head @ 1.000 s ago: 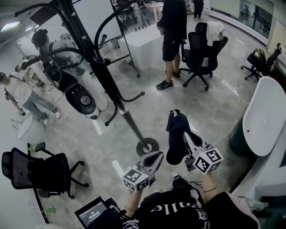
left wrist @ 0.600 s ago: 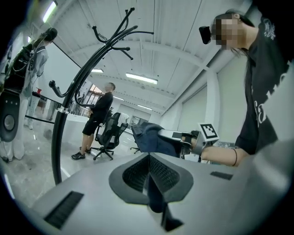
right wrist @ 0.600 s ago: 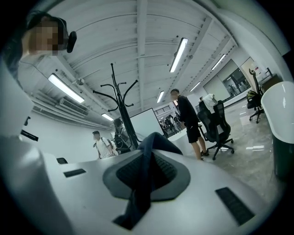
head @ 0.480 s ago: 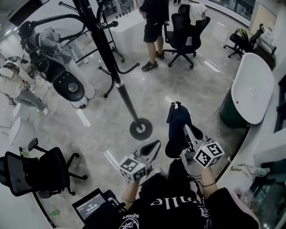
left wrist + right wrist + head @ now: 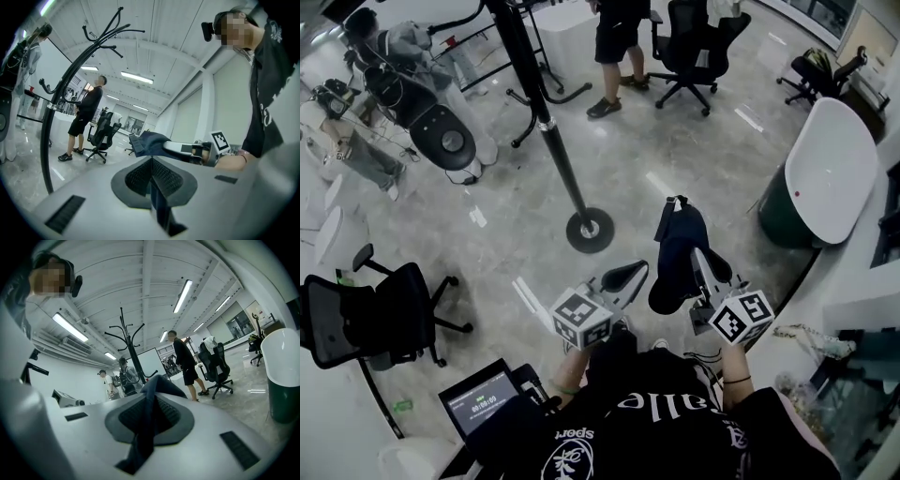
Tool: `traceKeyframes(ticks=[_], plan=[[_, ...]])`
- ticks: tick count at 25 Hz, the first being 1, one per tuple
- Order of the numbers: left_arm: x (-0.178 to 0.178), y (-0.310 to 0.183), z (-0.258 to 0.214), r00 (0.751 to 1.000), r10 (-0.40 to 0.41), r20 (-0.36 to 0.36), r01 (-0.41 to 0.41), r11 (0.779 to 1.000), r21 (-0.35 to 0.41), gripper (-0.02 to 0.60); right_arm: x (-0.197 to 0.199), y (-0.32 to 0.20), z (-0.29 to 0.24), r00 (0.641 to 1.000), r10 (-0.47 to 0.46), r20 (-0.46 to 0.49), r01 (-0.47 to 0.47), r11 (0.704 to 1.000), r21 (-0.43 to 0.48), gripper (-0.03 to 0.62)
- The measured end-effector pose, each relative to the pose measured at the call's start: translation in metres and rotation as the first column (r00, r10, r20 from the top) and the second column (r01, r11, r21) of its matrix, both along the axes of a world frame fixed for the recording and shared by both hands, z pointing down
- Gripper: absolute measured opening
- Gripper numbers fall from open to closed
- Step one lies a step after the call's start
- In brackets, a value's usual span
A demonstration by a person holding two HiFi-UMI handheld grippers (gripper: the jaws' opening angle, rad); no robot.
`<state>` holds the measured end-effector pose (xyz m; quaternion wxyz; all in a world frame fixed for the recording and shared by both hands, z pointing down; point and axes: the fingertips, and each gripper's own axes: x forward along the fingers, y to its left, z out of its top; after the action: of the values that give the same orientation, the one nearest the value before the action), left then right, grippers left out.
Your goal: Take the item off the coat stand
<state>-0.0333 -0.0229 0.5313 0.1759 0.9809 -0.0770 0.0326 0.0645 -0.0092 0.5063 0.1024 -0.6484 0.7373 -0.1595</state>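
The black coat stand [image 5: 546, 129] rises from its round base [image 5: 589, 230] on the marble floor, ahead and left of both grippers. A dark blue cloth item [image 5: 678, 255] hangs free of the stand, with my right gripper [image 5: 700, 262] shut on it. In the right gripper view the blue cloth [image 5: 155, 386] is pinched between the pads and the coat stand [image 5: 130, 345] is far behind. My left gripper [image 5: 626, 277] is beside it, shut and empty. In the left gripper view its tips [image 5: 152, 165] meet, with the dark item [image 5: 149, 141] beyond.
A person in black shorts [image 5: 616, 33] stands past the stand beside a black office chair [image 5: 694, 42]. A white oval table [image 5: 821, 173] lies to the right. Another black chair [image 5: 370, 323] and a small screen [image 5: 483, 405] are at the left. People with equipment [image 5: 431, 117] stand at the far left.
The coat stand's base has slid up and away in the head view. Both grippers keep their places, the right one still shut on the dark item.
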Motion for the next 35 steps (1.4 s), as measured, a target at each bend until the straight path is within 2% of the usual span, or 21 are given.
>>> traceKeyframes(ticks=[4, 9, 15, 23, 29, 35], plan=[[0.01, 0.022, -0.007, 1.0, -0.017, -0.002, 0.017, 1.0, -0.001, 0.005, 0.0, 0.025, 0.006, 0.999, -0.033, -0.001, 0.033, 0.999, -0.016, 0.038], [0.027, 0.075, 0.005, 0.999, -0.033, 0.04, 0.034, 0.999, -0.012, 0.005, 0.011, 0.079, 0.022, 0.998, -0.059, 0.019, 0.06, 0.997, -0.042, 0.038], [0.045, 0.112, 0.011, 0.999, -0.033, 0.031, 0.033, 0.999, -0.019, 0.005, 0.022, 0.114, 0.031, 0.996, -0.093, -0.005, 0.093, 0.993, -0.066, 0.038], [0.048, 0.117, 0.002, 0.998, -0.055, 0.029, 0.055, 0.998, 0.001, 0.005, 0.023, 0.12, 0.031, 0.994, -0.113, 0.007, 0.113, 0.992, -0.052, 0.038], [0.044, 0.116, 0.007, 0.996, -0.057, 0.063, 0.057, 0.998, 0.011, 0.005, 0.021, 0.122, 0.034, 0.994, -0.107, 0.023, 0.108, 0.993, -0.047, 0.038], [0.048, 0.103, 0.0, 0.995, -0.065, 0.069, 0.065, 0.998, 0.013, 0.005, 0.023, 0.111, 0.029, 0.993, -0.112, 0.02, 0.113, 0.992, -0.051, 0.038]])
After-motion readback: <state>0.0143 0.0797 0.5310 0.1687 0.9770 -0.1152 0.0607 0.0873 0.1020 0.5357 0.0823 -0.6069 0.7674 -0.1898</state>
